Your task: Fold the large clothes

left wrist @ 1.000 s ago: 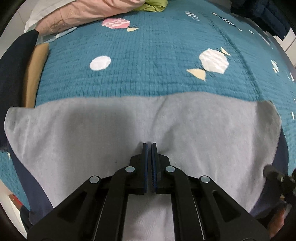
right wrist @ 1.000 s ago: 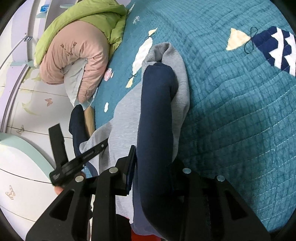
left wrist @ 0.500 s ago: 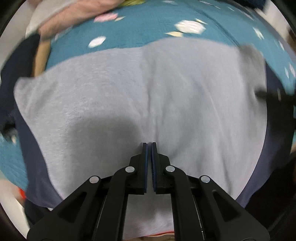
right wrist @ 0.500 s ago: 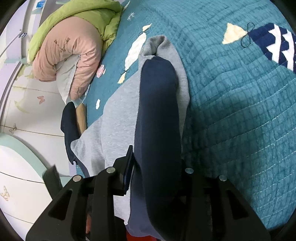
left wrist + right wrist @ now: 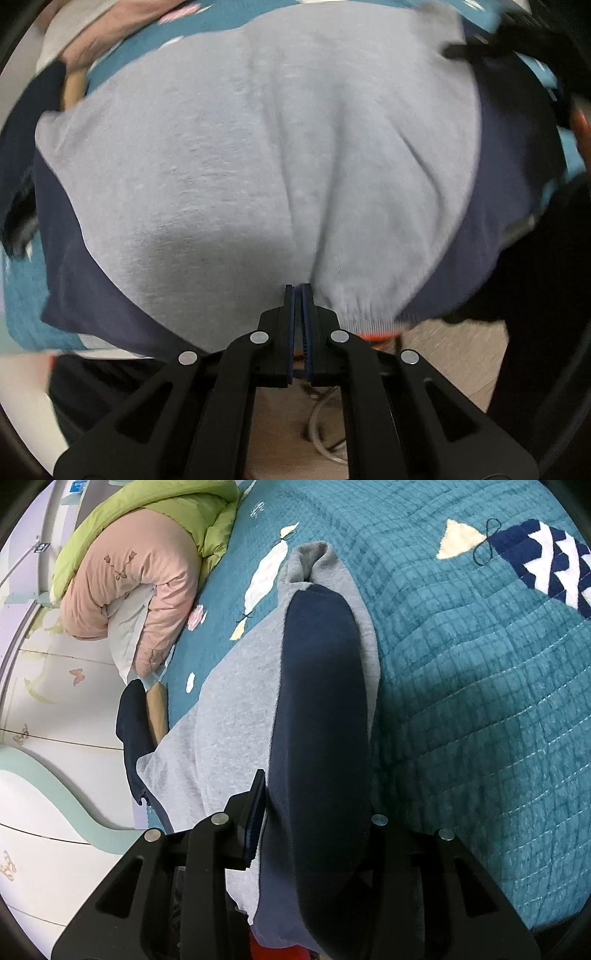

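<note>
A grey sweatshirt with navy sleeves lies spread on the teal quilted bed, its ribbed hem at the bed's near edge. My left gripper is shut with nothing between its fingers, its tips at the hem. In the right wrist view the same garment runs away from me. My right gripper is shut on its thick navy sleeve. Only the left finger shows; the right one is hidden by the sleeve.
The teal quilt spreads to the right. A pink and green duvet roll lies at the bed's far left. A dark garment hangs over the bed's edge by a white wardrobe. Wooden floor and a cable show below the left gripper.
My left gripper has drawn back over the sweatshirt toward its hem, past the bed's edge, still shut. My right gripper keeps its hold on the sleeve and has hardly moved.
</note>
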Motion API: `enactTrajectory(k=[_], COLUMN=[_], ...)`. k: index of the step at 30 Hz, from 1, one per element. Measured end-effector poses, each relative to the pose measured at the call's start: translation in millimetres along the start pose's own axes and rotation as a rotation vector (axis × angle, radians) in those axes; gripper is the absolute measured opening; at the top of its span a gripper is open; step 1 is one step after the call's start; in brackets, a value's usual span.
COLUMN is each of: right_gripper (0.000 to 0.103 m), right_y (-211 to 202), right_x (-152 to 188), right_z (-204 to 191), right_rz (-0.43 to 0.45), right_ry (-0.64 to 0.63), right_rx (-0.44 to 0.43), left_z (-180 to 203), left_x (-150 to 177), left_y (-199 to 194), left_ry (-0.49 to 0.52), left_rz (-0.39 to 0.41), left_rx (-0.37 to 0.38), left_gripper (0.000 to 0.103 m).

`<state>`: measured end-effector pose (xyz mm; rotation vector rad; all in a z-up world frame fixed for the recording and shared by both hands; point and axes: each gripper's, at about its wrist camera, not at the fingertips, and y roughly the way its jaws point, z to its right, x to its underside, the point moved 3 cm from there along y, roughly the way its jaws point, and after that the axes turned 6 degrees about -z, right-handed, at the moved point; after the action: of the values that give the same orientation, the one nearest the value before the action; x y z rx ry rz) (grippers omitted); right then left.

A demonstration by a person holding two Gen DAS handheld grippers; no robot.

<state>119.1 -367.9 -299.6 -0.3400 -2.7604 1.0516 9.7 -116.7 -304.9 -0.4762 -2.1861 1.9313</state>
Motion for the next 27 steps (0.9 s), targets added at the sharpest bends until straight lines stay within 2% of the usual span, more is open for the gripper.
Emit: enactTrajectory(k=[3, 7, 10, 13, 18, 21, 24, 25, 27], right_gripper=[0.034, 0.034, 0.034, 0.034, 0.034, 0.034, 0.034, 0.034, 0.034], right_y=[-0.4, -0.9, -0.2, -0.5, -0.8, 0.2, -0.3, -0.3, -1.5], right_x=[0.5, 0.1, 0.6, 0.8, 0.7, 0.6, 0.9, 0.8, 2.0], right_z=[0.1, 0.8, -0.3, 0.7, 1.3, 0.0, 0.7, 0.4, -1.1], right_rz=[-0.002, -0.004, -0.003, -0.002, -0.003, -0.003, -0.002, 0.0, 0.013], right_ry=[0.003, 0.002, 0.001, -0.001, -0.001, 0.003, 0.001, -0.001, -0.01], right_rx=[0.001, -0.002, 0.003, 0.005, 0.006, 0.004, 0.005, 0.009, 0.032], left_z=[-1.0, -2.3, -10.6, -23.7, -35.9, -42.7, -50.1, -53.0, -55.5], left_x=[6.2, 13.1, 6.2, -15.5, -70.5, -98.3, -110.5, -110.8, -108.3], left_y=[-7.2, -24.1, -39.1, -49.4, -56.7, -47.8, -8.2, 5.9, 6.9], left_ry=[-0.008, 0.011, 0.004, -0.047, -0.127, -0.168, -0.216, -0.238, -0.253], left_rz=[-0.008, -0.034, 0.009, 0.05, 0.122, 0.114, 0.048, 0.03, 0.065], left_rx=[0.03, 0.118, 0.108, 0.12, 0.105, 0.115, 0.088, 0.102, 0.115], left_gripper=[0.005, 0.006, 0.006, 0.006, 0.006, 0.006, 0.006, 0.005, 0.005])
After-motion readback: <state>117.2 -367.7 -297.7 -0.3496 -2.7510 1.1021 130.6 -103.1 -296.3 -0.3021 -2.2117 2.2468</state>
